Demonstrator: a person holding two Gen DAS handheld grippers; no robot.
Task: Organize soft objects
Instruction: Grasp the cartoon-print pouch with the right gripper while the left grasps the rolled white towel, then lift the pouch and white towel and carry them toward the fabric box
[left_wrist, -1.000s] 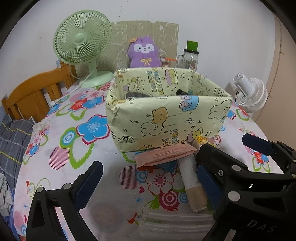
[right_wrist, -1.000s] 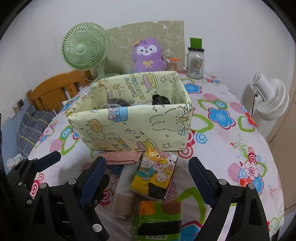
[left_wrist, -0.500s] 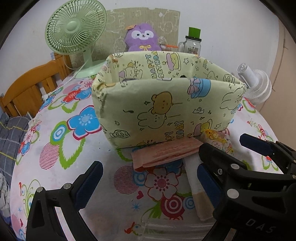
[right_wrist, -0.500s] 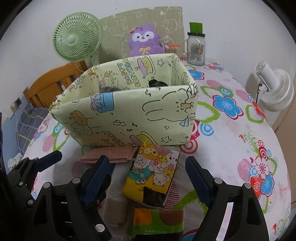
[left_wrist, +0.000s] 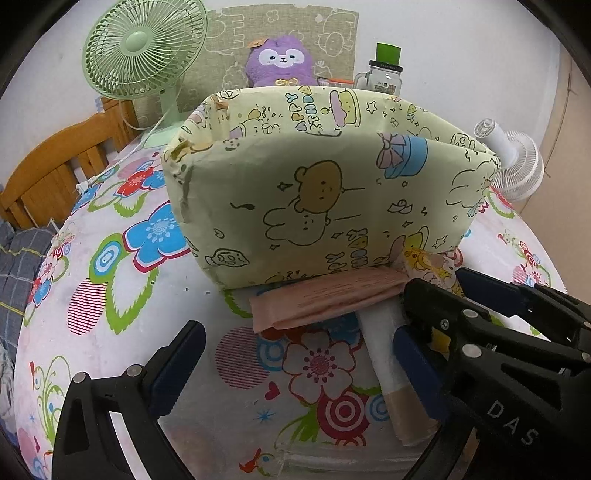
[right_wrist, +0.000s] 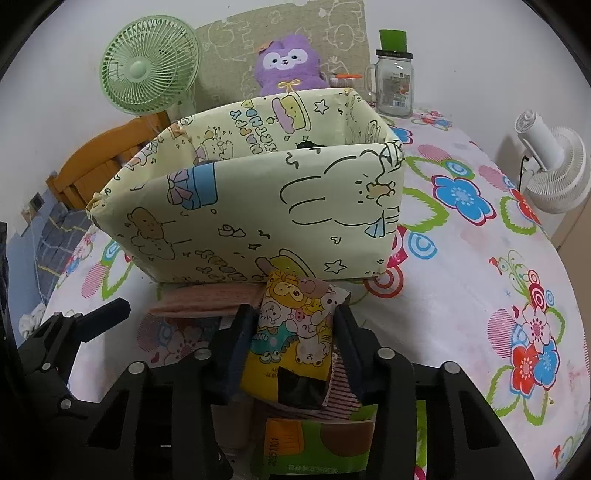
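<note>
round table (left_wrist: 110, 306) under flowered cloth: yellow cartoon box (left_wrist: 325, 199), pink packet (left_wrist: 325, 299), white roll (left_wrist: 388, 354), green fan (left_wrist: 144, 48), glass jar (right_wrist: 394, 85).

Both my wrist cameras look forward and steeply down along my tongs, close to the surface (left_wrist: 110, 332); both share the yellow-green box (left_wrist: 325, 192) (right_wrist: 258, 206), seen from neighbouring angles.

I see a plain white wall (right_wrist: 461, 44) behind a round counter (right_wrist: 461, 258) draped in a bright floral cloth. A green desk fan (left_wrist: 142, 51) stands at the far left, beside a wooden chair back (left_wrist: 55, 166). A white fan (right_wrist: 554, 173) stands off the counter's right edge.
</note>
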